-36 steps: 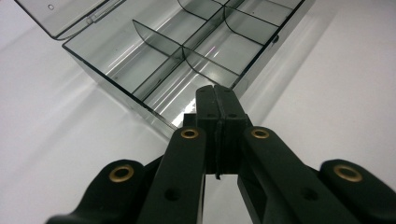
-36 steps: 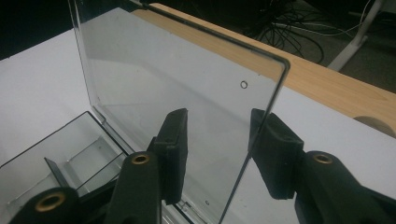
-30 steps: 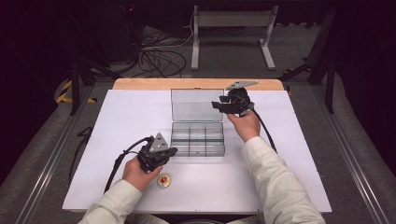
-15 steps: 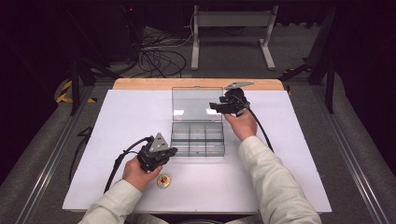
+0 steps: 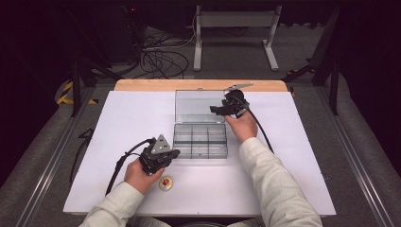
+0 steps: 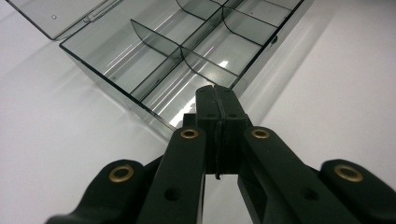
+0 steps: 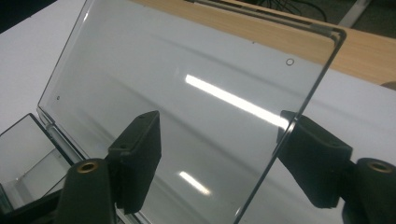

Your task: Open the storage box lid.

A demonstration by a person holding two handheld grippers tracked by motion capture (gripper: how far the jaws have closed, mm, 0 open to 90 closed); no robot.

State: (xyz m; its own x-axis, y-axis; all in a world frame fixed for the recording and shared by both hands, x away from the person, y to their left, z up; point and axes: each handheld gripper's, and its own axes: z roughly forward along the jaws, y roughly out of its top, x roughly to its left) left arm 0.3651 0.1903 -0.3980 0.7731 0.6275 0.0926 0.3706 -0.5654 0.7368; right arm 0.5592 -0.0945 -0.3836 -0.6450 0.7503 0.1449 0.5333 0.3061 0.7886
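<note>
My right gripper point(image 5: 216, 109) has just been opening, its jaws straddling the box lid point(image 7: 187, 93) without pinching. Left gripper point(image 5: 172, 153) stays clenched empty beside the box point(image 5: 200, 141).

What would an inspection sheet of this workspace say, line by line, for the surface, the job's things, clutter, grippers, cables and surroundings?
Surface: white tabletop, wooden strip at its far edge.
Job's things: clear compartment box, compartments empty; its lid open, lying back.
Clutter: small round disc by the left hand.
Grippers: left gripper shut on nothing, at the box's near corner; right gripper has just been opening, fingers astride the lid's edge, not pressing.
Cables: one trails from each gripper; a bundle on the floor behind.
Surroundings: grey metal stand, dark floor.
</note>
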